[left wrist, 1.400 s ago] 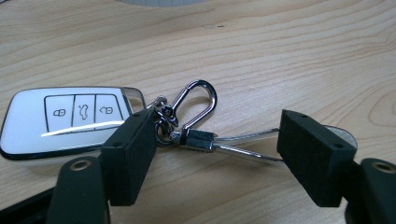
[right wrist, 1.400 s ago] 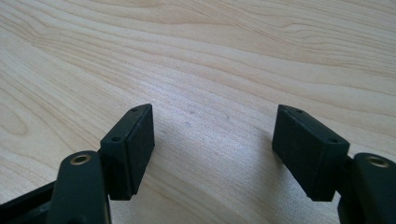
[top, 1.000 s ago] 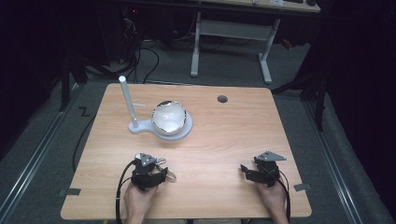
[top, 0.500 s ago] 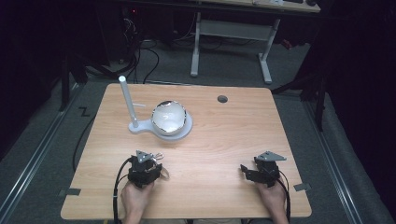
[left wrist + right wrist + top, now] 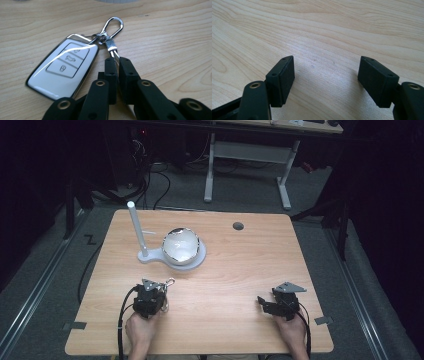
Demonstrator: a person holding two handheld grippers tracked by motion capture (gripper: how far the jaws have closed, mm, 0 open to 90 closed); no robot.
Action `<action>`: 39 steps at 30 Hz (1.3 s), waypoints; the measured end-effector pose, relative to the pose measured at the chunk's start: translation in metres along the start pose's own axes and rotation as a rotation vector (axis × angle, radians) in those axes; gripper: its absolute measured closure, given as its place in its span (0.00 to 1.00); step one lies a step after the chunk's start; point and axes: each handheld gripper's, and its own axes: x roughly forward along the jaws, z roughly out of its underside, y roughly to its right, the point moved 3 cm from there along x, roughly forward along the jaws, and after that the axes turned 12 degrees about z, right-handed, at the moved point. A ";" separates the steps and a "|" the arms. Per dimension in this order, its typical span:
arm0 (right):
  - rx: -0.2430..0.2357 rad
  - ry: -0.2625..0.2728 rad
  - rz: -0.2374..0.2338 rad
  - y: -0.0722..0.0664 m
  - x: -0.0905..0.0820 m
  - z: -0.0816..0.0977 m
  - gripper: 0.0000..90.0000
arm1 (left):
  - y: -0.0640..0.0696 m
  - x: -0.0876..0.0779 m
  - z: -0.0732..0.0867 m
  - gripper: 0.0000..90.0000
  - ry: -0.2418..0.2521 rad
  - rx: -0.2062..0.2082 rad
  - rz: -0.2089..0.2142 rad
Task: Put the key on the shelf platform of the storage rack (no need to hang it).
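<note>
The left gripper point(image 5: 114, 61) sat low over the wooden table point(image 5: 240, 270), well on the person's side of the white stand point(image 5: 172, 256). Its jaws had just been closing and now pinched the flat metal strap point(image 5: 113, 52) of the key ring between their pads, with hardly any gap left between them. That strap ran on to a silver carabiner clip point(image 5: 113, 25), which lay flat on the wood beyond the jaw tips, pointing towards the stand. The white car key fob point(image 5: 62, 66), chrome-edged and bearing three button marks, lay flat on the table just beside the left jaw, joined to the clip by small rings point(image 5: 98, 38). In the high view the clip point(image 5: 169, 282) peeked out from the front of the left gripper point(image 5: 150, 296), on the side nearer the stand.

The stand itself carried an upright white post point(image 5: 136, 227) at its left end and a round glossy bowl point(image 5: 180, 245) on its broad base; both stood well apart from the key fob. A small dark grommet hole point(image 5: 238, 226) lay to the right of the stand, near the table's far edge.

The right gripper point(image 5: 325, 75) rested far to the right of the stand, near the table's near edge point(image 5: 272, 306). Its jaws stood wide apart with bare wood between them, gripping nothing.
</note>
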 end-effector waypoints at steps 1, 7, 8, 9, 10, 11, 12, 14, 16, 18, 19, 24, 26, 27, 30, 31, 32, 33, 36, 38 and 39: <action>0.000 0.000 0.000 0.000 0.000 0.000 0.33 | 0.000 0.000 0.000 0.97 0.000 0.000 0.000; 0.000 0.000 0.000 0.000 0.000 0.000 0.33 | -0.001 0.000 0.001 0.99 0.005 0.018 -0.004; 0.000 0.000 0.000 0.000 0.000 0.000 0.33 | -0.001 0.000 0.001 0.99 0.006 0.022 -0.003; 0.000 0.000 0.000 0.000 0.000 0.000 0.33 | -0.001 0.000 0.001 0.99 0.006 0.022 -0.003; 0.000 0.000 0.000 0.000 0.000 0.000 0.33 | -0.001 0.000 0.002 0.99 0.006 0.028 -0.004; 0.001 0.000 0.000 0.000 0.000 0.000 0.33 | -0.001 -0.001 0.002 0.99 0.010 0.033 -0.003; 0.000 0.000 0.000 0.000 0.000 0.000 0.33 | -0.001 -0.001 0.002 0.99 0.012 0.037 0.001; 0.000 0.000 0.000 0.000 0.000 0.000 0.33 | 0.000 -0.002 0.001 0.99 0.020 0.043 0.004; 0.002 -0.001 0.000 0.000 0.000 0.000 0.33 | 0.000 -0.003 0.001 0.99 0.022 0.048 0.005; 0.002 -0.001 0.000 0.000 0.000 0.000 0.33 | 0.001 -0.005 -0.001 0.99 0.027 0.054 0.016; 0.002 -0.001 0.000 0.000 0.000 0.000 0.33 | 0.001 -0.006 -0.001 0.99 0.031 0.058 0.020; 0.002 -0.001 0.000 0.000 0.000 0.000 0.33 | 0.005 -0.015 -0.006 0.99 0.051 0.089 0.036; 0.001 -0.001 0.000 0.000 0.000 0.000 0.33 | 0.005 -0.016 -0.006 0.99 0.056 0.094 0.038; 0.002 -0.001 0.000 0.000 0.000 0.000 0.33 | 0.006 -0.018 -0.007 0.99 0.064 0.096 0.040; 0.001 -0.001 0.000 0.000 0.000 0.000 0.33 | 0.007 -0.023 -0.010 0.99 0.083 0.101 0.046; 0.001 -0.001 0.000 0.000 0.000 0.000 0.33 | 0.008 -0.026 -0.012 0.99 0.092 0.103 0.052; 0.001 -0.001 0.000 0.000 0.000 0.000 0.33 | 0.008 -0.028 -0.013 0.99 0.100 0.101 0.056; 0.002 -0.001 0.000 0.000 0.000 0.000 0.33 | 0.008 -0.030 -0.015 0.99 0.107 0.101 0.059; 0.001 -0.001 0.000 0.000 0.000 0.000 0.33 | 0.008 -0.036 -0.018 0.99 0.122 0.105 0.068; 0.000 0.000 0.000 0.000 0.000 0.000 0.33 | 0.007 -0.042 -0.023 0.99 0.147 0.109 0.081; 0.000 0.000 0.000 0.000 0.000 0.000 0.33 | 0.007 -0.042 -0.023 0.99 0.147 0.109 0.081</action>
